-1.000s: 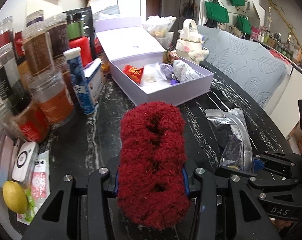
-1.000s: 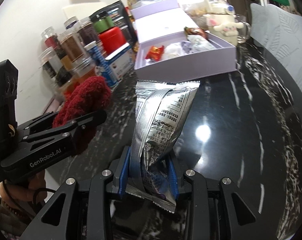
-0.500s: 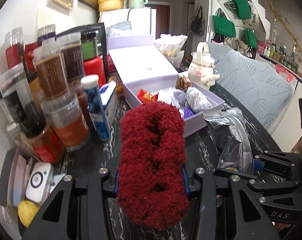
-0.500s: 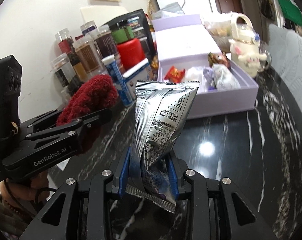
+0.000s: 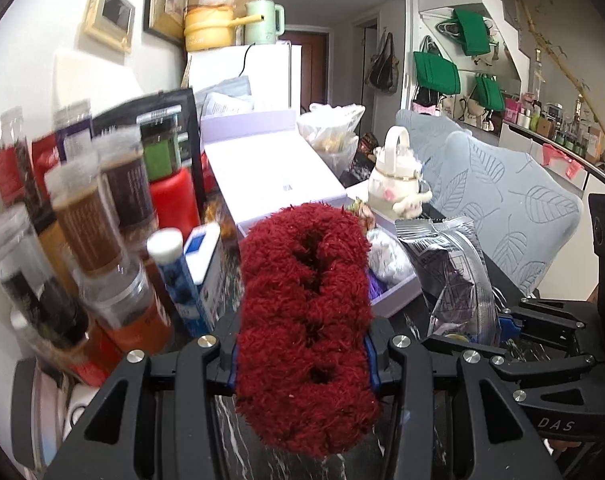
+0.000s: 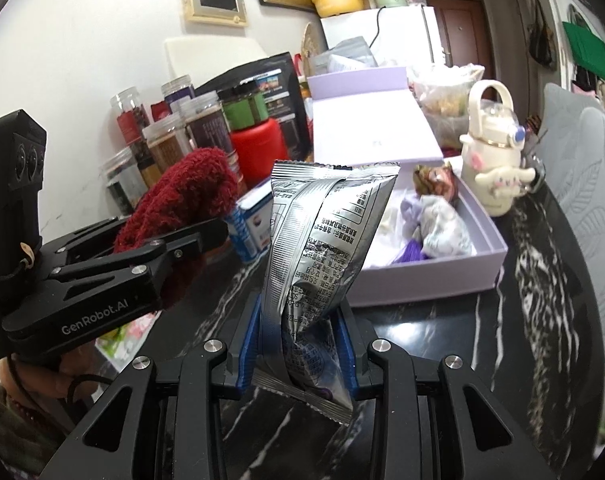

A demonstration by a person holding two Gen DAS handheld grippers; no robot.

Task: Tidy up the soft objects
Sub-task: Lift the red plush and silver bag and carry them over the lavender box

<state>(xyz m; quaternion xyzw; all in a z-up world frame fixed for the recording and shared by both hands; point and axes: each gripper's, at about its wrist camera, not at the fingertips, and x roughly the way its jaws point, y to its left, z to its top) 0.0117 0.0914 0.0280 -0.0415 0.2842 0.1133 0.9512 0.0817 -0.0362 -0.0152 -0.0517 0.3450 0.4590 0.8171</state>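
On left tongs arm: "GenRobot.AI" | right tongs arm: "DAS"

A black, white-veined counter carries an open lilac box. Just left of the box stand a blue-and-white carton and a blue tube; further left, a crowd of clear jars and a red canister. Right of the box's far end stands a cream plush-covered bottle.
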